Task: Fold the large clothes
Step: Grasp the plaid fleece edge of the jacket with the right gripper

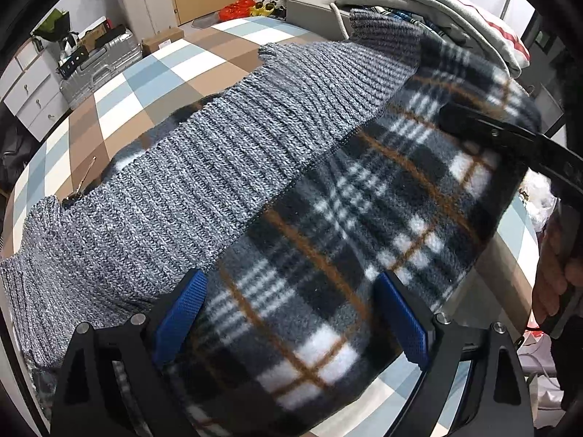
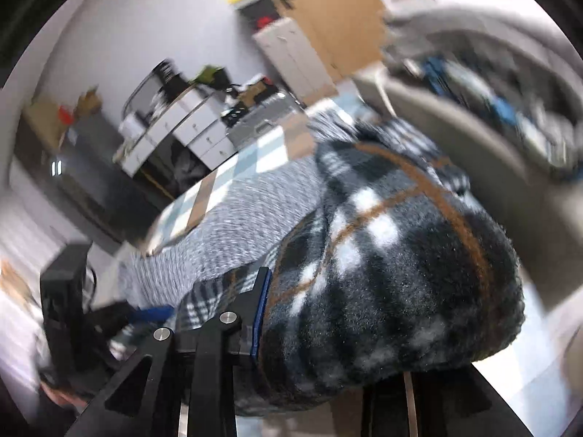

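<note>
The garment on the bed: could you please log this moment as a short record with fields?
garment: plaid fleece with grey knit sleeve lying across it
surface: checked bed cover
left tool: open, blue pads either side of the fleece's near edge
right tool: fleece bunched over it; one pad shows, grip cannot be judged
also on bed: stacked folded clothes at far end
image quality: right wrist view blurred
</note>
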Motion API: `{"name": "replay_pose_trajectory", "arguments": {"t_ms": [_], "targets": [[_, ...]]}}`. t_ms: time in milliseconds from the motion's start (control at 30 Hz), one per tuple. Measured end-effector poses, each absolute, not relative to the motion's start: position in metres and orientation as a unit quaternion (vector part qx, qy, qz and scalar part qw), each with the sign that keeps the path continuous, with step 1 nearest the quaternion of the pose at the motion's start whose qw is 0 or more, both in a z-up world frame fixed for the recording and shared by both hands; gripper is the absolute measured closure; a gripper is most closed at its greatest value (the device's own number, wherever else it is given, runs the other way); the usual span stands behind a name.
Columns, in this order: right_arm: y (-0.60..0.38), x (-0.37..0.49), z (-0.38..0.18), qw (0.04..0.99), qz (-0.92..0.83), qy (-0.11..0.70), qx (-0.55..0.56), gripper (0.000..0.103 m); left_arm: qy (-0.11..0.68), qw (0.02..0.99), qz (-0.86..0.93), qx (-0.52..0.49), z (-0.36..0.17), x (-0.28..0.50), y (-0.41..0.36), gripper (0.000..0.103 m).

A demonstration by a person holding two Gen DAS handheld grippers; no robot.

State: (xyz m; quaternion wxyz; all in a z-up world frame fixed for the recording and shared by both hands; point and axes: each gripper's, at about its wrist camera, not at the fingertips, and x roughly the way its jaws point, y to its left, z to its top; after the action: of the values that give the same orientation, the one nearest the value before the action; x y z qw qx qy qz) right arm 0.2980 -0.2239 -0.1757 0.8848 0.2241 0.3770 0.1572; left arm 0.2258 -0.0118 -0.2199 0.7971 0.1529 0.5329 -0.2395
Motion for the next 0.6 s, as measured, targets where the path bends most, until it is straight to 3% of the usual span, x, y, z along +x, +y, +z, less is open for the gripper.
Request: {"name": "replay_pose_trajectory", "arguments": {"t_ms": [100, 433, 600], "targets": [[-0.213, 0.291, -0.161, 0.904, 0.160, 0.361, 0.165, 0.078, 0.532, 0.798, -0.243, 0.149, -0.221, 0.225, -0.016, 0.012], [-0.243, 0.288, -0.147, 0.916, 0.134, 0.352, 0.140, 0.079, 0.523, 0.788, -0.294, 0.139, -0.221, 0.213, -0.064, 0.012], [-0.257, 0.284, -0.138, 0.921, 0.118, 0.352, 0.122, 0.080, 0.519, 0.776, -0.312, 0.174, -0.224, 0.205, -0.087, 0.005]]}}
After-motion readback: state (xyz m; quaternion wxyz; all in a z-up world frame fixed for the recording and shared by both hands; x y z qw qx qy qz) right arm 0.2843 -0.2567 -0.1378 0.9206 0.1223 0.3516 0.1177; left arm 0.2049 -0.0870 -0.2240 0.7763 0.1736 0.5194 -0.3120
